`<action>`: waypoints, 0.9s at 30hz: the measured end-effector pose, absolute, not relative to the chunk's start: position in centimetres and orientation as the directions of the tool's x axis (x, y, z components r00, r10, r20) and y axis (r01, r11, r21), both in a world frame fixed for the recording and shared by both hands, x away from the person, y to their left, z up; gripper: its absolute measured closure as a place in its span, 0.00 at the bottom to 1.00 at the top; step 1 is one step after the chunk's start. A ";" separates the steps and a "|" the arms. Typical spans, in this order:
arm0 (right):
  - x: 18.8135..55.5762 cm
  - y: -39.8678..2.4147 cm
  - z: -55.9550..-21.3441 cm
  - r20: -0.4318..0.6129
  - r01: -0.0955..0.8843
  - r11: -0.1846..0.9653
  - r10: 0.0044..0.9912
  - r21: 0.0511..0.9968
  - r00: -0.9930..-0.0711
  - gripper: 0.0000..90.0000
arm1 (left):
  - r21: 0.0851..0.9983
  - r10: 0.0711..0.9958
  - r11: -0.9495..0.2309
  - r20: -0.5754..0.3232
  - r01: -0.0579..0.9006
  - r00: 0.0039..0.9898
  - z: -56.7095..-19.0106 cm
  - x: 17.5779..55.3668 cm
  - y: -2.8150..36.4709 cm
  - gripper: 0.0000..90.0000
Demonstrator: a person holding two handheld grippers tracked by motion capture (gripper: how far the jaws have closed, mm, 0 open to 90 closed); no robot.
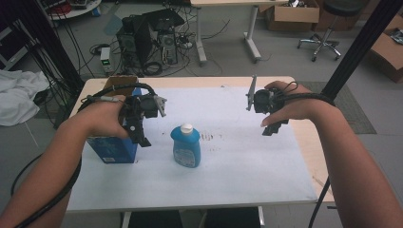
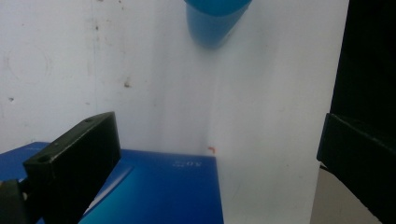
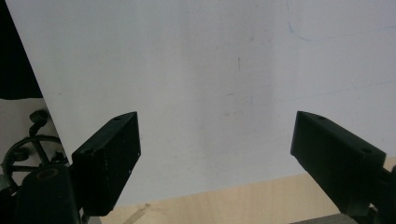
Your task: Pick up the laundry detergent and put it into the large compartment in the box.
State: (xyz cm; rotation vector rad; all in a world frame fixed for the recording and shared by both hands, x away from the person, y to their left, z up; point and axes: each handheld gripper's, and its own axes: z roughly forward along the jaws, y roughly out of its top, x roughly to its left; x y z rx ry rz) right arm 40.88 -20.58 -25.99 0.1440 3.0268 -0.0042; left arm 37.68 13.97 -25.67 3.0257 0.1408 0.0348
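Note:
A blue bottle point(image 1: 186, 147) with a white cap stands upright in the middle of the white sheet point(image 1: 237, 156) that covers the table. Left of it stands a blue box point(image 1: 113, 151) with an open cardboard top. My left gripper point(image 1: 139, 130) hangs over the box's right edge, tilted downward. In the left gripper view the left gripper point(image 2: 217, 140) is open, with the blue box point(image 2: 154, 191) below its jaws and the bottle point(image 2: 212, 21) farther off. My right gripper point(image 1: 272, 124) hovers over the sheet's right side. The right gripper point(image 3: 215, 135) is open and holds nothing.
The table's bare wooden edge point(image 3: 243, 198) shows past the sheet near the right gripper. On the floor behind the table are a computer tower point(image 1: 142, 40), tangled cables, cardboard boxes point(image 1: 292, 14) and a stool point(image 1: 325, 40). A black pole point(image 1: 356, 47) rises at the right.

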 end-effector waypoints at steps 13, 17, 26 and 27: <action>40.8 -21.1 -26.7 -0.103 0.103 0.995 0.104 0.017 -0.989 0.18 | 0.112 0.048 -0.993 0.023 0.045 0.999 -25.7 37.9 13.3 0.00; 40.7 -21.2 -26.7 -0.100 0.110 0.994 0.111 0.012 -0.989 0.18 | 0.120 0.018 -0.993 0.029 0.015 0.999 -25.1 37.8 13.0 0.00; 40.1 -21.2 -26.4 -0.106 0.121 0.992 0.123 0.021 -0.987 0.18 | 0.128 -0.062 -0.989 0.049 -0.068 0.997 -24.2 37.9 12.1 0.00; 40.1 -21.3 -26.4 -0.108 0.124 0.992 0.125 0.020 -0.986 0.18 | 0.133 -0.075 -0.988 0.050 -0.081 0.996 -24.1 38.0 12.0 0.00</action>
